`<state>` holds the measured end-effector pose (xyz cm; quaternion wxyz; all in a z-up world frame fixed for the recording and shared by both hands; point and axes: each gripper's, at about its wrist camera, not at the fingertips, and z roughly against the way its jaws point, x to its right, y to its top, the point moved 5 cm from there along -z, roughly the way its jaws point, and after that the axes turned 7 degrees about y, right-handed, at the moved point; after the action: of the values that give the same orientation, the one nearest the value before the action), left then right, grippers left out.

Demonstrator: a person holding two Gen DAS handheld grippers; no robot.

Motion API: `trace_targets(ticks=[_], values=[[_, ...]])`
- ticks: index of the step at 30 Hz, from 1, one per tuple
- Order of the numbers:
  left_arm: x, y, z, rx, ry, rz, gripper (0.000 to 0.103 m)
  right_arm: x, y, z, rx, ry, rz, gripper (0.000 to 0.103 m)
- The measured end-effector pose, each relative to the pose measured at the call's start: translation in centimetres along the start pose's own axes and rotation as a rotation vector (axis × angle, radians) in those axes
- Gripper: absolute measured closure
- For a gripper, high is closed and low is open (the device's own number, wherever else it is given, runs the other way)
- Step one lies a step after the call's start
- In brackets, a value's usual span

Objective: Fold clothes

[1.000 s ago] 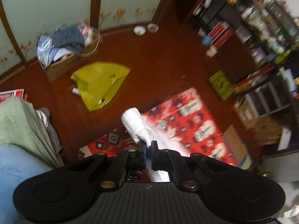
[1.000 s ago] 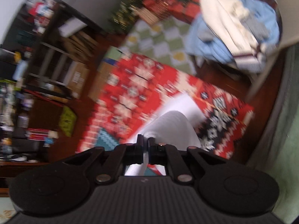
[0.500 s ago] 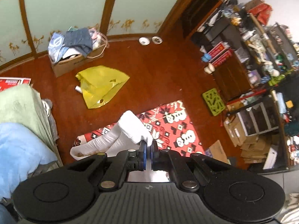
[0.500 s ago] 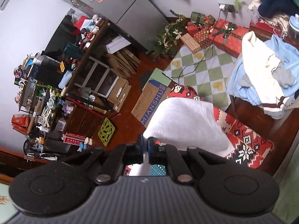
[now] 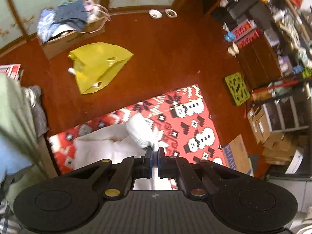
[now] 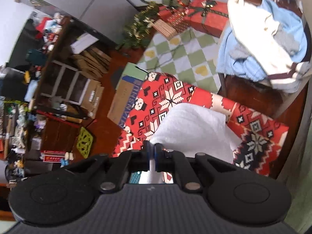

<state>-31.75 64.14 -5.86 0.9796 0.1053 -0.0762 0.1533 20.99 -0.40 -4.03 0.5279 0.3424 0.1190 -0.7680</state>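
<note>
While both pairs of tongs are pinched on white knit cloth, the scene has shifted from half a second ago: in the left wrist view the sleeve-like roll that trailed down and to the left below the fingers is now drawn up into a short bunch at the left gripper (image 5: 155, 151), with more of the white garment (image 5: 109, 142) spread flat on the red patterned rug (image 5: 195, 120). In the right wrist view the broad white panel sits lower over the rug than before, its near corner clamped in the right gripper (image 6: 151, 148). That reads as the lifted cloth being brought down toward the rug, probably to lay a fold, though which fold cannot be told. The garment hangs partly in the air and partly on the rug, between the two grippers. Its long axis appears to run across the rug from the green bedding (image 5: 13, 113) side toward the cardboard box (image 5: 237, 154), but blur leaves its ends unclear.
</note>
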Motion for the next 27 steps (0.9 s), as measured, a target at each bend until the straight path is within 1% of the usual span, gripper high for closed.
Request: trace_targets(ticks=[1, 4, 7, 9, 10, 11, 12, 13, 14, 16, 18, 20, 21, 22, 23, 26, 27], values=[[1.4, 0.5, -1.0, -0.001, 0.007, -0.017, 0.099, -0.4, 0.1, -2.0, -0.006, -0.016, 0.011, 0.099], [6.2, 2.3, -3.6, 0.003, 0.030, -0.059, 0.099, -2.5, 0.8, -6.7, 0.003, -0.026, 0.022, 0.099], [10.5, 4.0, -6.3, -0.016, 0.011, -0.071, 0.098, -4.7, 1.5, -11.3, 0.015, -0.034, 0.030, 0.099], [12.3, 4.6, -8.1, -0.038, 0.023, -0.071, 0.094, -6.2, 1.9, -14.4, 0.023, -0.038, 0.036, 0.099], [12.7, 4.7, -8.6, -0.034, 0.030, -0.059, 0.090, -6.9, 2.2, -15.9, 0.027, -0.041, 0.039, 0.097], [13.1, 4.8, -9.1, -0.031, 0.037, -0.047, 0.078, -7.6, 2.4, -17.5, 0.031, -0.043, 0.041, 0.091], [13.5, 4.8, -9.4, -0.027, 0.031, -0.043, 0.072, -8.1, 2.4, -18.5, 0.044, -0.044, 0.034, 0.078], [14.0, 4.4, -9.4, -0.022, 0.001, -0.061, 0.066, -8.5, 2.2, -19.2, 0.060, -0.044, 0.022, 0.070], [14.4, 4.0, -9.3, -0.019, -0.026, -0.099, 0.066, -8.9, 2.1, -20.0, 0.076, -0.044, 0.011, 0.066], [14.8, 2.7, -8.9, -0.014, -0.045, -0.203, 0.064, -9.5, 1.5, -21.1, 0.059, -0.023, 0.035, 0.065], [15.2, 1.0, -8.7, -0.005, -0.039, -0.323, 0.063, -10.0, 0.5, -21.6, 0.026, -0.024, 0.105, 0.061], [14.8, -1.1, -8.4, 0.020, -0.015, -0.438, 0.063, -10.1, -0.7, -21.5, -0.003, -0.034, 0.187, 0.056], [14.3, -2.1, -8.2, 0.034, 0.001, -0.480, 0.062, -9.7, -1.6, -21.1, -0.019, -0.036, 0.211, 0.053], [13.7, -3.3, -8.2, 0.036, 0.012, -0.516, 0.058, -9.3, -2.5, -20.6, -0.035, -0.037, 0.229, 0.052], [12.9, -4.5, -8.3, 0.022, 0.014, -0.540, 0.057, -8.7, -3.5, -19.9, -0.051, -0.041, 0.243, 0.051], [10.6, -7.7, -8.7, -0.037, 0.005, -0.566, 0.057, -6.1, -6.8, -17.5, -0.096, -0.077, 0.289, 0.047], [9.8, -8.6, -8.9, -0.045, 0.009, -0.574, 0.057, -5.3, -7.8, -16.8, -0.108, -0.091, 0.307, 0.047]])
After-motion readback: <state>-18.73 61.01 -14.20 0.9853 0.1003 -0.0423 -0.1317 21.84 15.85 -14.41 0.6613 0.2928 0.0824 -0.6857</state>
